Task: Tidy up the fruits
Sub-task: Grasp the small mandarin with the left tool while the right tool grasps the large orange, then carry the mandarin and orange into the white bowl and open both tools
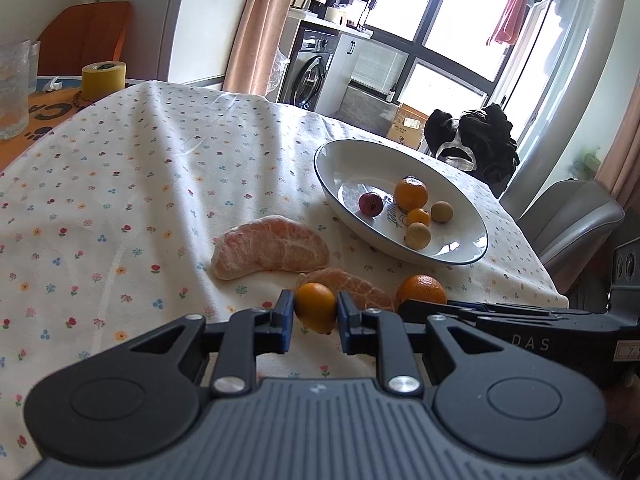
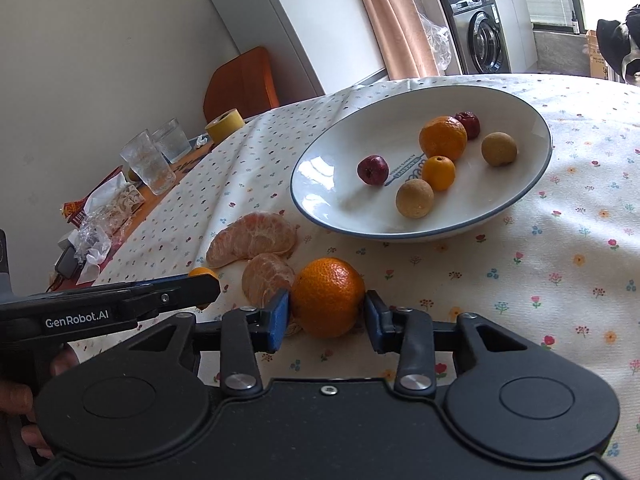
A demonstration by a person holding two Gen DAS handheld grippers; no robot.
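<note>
Left wrist view: the left tongs (image 1: 315, 312) clench a kumquat (image 1: 315, 307), long axis roughly upright, near the desk's near edge. The right tongs (image 2: 326, 312) bracket a mandarin (image 2: 327, 297), seemingly touching both pads, likely so both fruits go to the bowl (image 2: 532, 184).

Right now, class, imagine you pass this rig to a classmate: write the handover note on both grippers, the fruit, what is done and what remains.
Left gripper: jaws shut on the kumquat, low over the cloth.
Right gripper: jaws around the whole orange; the left pad touches, a firm grip cannot be confirmed.
In the white bowl: an orange, a kumquat, two brown round fruits, two dark red fruits.
On the tablecloth: the big peeled segment cluster and the small peeled cluster.
Left to do: both gripped fruits and both clusters go into the bowl.
</note>
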